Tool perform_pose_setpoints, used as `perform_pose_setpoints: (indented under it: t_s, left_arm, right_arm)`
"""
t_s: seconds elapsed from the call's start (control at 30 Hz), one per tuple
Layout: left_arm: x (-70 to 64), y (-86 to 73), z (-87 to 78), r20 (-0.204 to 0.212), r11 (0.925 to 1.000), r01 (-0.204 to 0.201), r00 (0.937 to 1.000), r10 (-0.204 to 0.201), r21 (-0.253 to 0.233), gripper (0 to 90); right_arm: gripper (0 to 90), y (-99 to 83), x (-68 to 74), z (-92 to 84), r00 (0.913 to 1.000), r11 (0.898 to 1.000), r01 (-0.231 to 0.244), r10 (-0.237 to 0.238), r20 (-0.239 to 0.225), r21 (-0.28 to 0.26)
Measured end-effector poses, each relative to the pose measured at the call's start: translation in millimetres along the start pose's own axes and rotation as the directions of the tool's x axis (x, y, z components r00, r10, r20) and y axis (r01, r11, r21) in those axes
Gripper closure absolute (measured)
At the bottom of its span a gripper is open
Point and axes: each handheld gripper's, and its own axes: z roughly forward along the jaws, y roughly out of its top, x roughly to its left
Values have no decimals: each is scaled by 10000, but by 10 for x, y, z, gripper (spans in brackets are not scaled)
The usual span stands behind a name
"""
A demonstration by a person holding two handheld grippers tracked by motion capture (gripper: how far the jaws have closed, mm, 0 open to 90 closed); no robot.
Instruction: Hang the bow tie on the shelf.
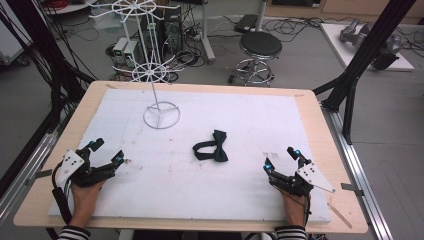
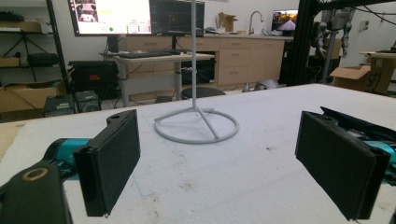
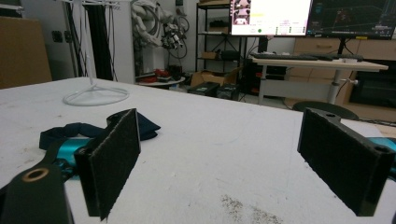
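A dark bow tie (image 1: 212,147) with its strap looped lies flat near the middle of the white table cover (image 1: 240,115). In the right gripper view the bow tie (image 3: 77,129) shows beyond the left jaw. A white wire display stand (image 1: 161,114) rises from a ring base at the back left; its ring base (image 2: 196,125) lies straight ahead in the left gripper view. My left gripper (image 1: 107,151) rests open at the front left, nothing between its jaws. My right gripper (image 1: 282,156) rests open at the front right, right of the bow tie and apart from it.
The wooden table edge (image 1: 320,150) frames the white cover. Black frame posts (image 1: 360,55) stand at the right and left. A round stool (image 1: 260,47) and cables lie on the floor behind the table. Desks and monitors (image 2: 135,16) stand beyond.
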Motion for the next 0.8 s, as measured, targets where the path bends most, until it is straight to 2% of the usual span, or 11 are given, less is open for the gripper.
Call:
perform_pose_setpoints:
  t_s: [0.2, 0.37, 0.43, 0.53, 0.57, 0.63, 0.8]
  left_arm:
    - [-3, 0, -2, 11, 10000, -66, 10000, 66, -8, 145]
    - [0, 0, -1, -1, 10000, -18, 10000, 18, -4, 145]
    - [0, 0, -1, 1, 10000, -19, 10000, 19, 2, 145]
    - [0, 0, -1, 5, 10000, -29, 10000, 29, -11, 145]
    - [-2, 0, -4, 2, 10000, -83, 10000, 83, -24, 145]
    - [-7, -1, -4, -1, 9999, -100, 10000, 100, -40, 145]
    - [-4, 0, -4, -1, 10000, -76, 10000, 76, -32, 145]
  right_arm:
    - [124, 8, 2, 16, 10000, 9999, 51, -52, 54, 130]
    - [123, 35, 6, 70, 10000, 9967, 30, -34, 44, 815]
    - [123, 46, 10, 85, 10000, 9953, -81, 82, -12, 963]
    - [123, 73, 12, 96, 10000, 9941, 0, 1, -16, 1089]
    - [124, 125, 21, 111, 10000, 9914, -17, 28, -79, 1306]
    - [123, 141, 22, 117, 10000, 9912, 12, 1, -97, 1320]
    - [123, 384, 80, 216, 9978, 9810, 293, -172, -643, 1918]
